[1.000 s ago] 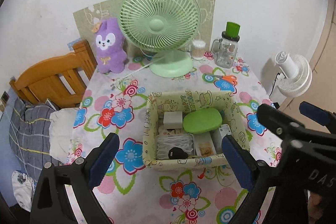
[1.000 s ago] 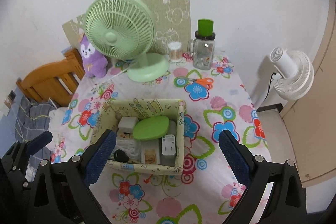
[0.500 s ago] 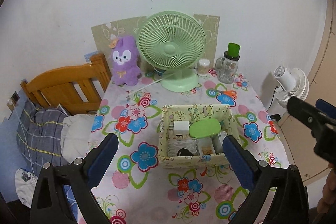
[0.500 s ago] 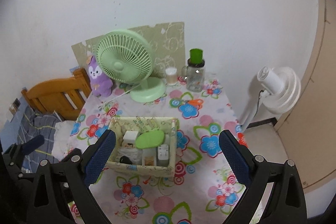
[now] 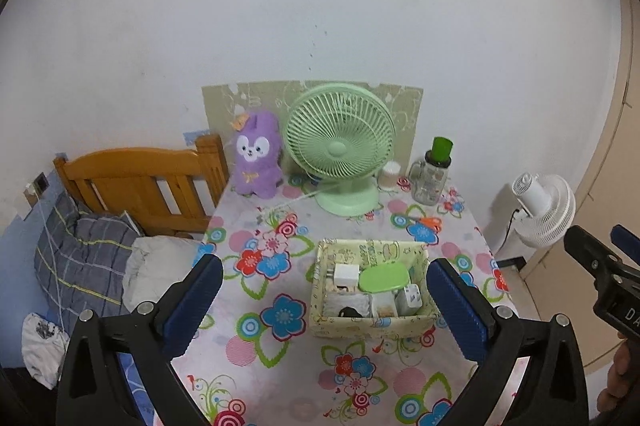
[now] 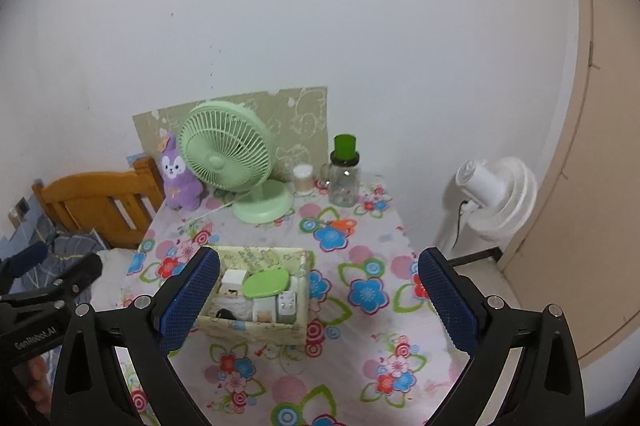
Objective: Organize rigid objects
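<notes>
The basket (image 5: 372, 322) with small things stands on the tabletop (image 5: 280, 366), well below both grippers. The left gripper (image 5: 324, 300) is opening, empty; the right gripper (image 6: 318, 290) seems spread wide, also empty.

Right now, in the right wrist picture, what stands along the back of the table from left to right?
Purple plush bunny → green desk fan → small white jar → glass jar with green lid.
</notes>
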